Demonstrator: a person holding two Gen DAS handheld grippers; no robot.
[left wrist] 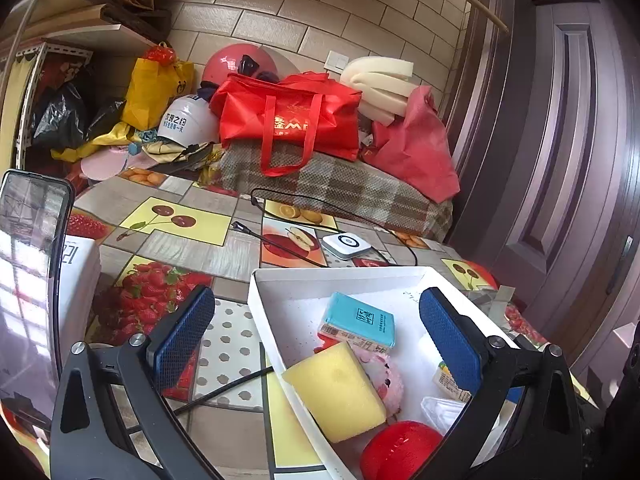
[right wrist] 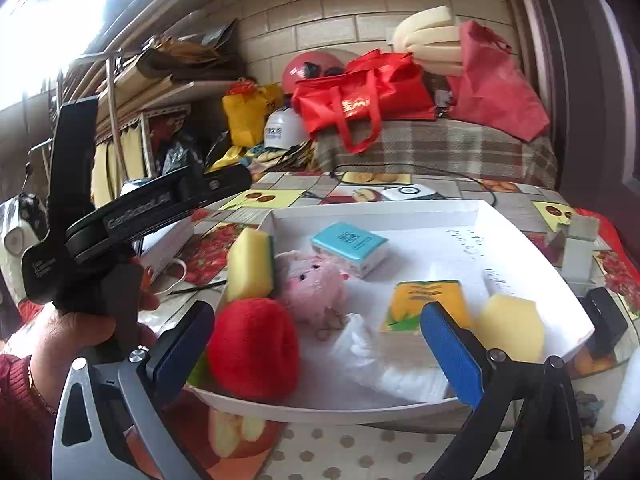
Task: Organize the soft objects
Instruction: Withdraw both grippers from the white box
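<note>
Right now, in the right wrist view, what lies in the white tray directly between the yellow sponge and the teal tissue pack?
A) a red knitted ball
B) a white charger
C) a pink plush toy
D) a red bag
C: the pink plush toy sits in the white tray, with the yellow sponge on its left and the teal tissue pack behind it on the right.

Your right view has a blown-out window (right wrist: pixel 60 4) top left (pure white glare), the tray (right wrist: pixel 520 240) glares too; edges bend fisheye-style, corners go dark, everything's slightly soft.
</note>
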